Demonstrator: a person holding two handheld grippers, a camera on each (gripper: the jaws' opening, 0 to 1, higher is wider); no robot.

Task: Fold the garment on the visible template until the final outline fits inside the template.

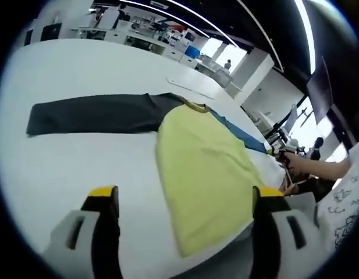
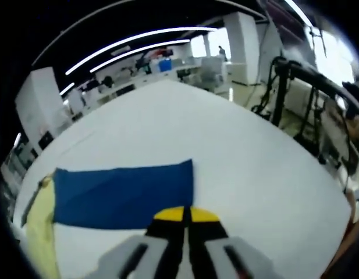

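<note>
A garment lies flat on the white table (image 1: pixel 80 168): a yellow-green body (image 1: pixel 202 168), a dark grey sleeve (image 1: pixel 92 113) stretched out to the left, and a blue sleeve (image 1: pixel 240 133) running off to the right. My left gripper (image 1: pixel 185 195) hovers over the body's near hem, open wide, with nothing pinched. In the right gripper view the blue sleeve (image 2: pixel 121 195) lies spread out, with a strip of the yellow body (image 2: pixel 39 232) at the left. My right gripper (image 2: pixel 185 215) is shut, its yellow tips meeting on the sleeve's near edge by the cuff.
A thin pale flat outline (image 1: pixel 191 87) lies on the table beyond the collar. A person's hand (image 1: pixel 298 164) and patterned sleeve (image 1: pixel 345 203) reach in at the right. The table edge (image 2: pixel 319 168) drops off near a black stand (image 2: pixel 284 87). Desks stand far behind.
</note>
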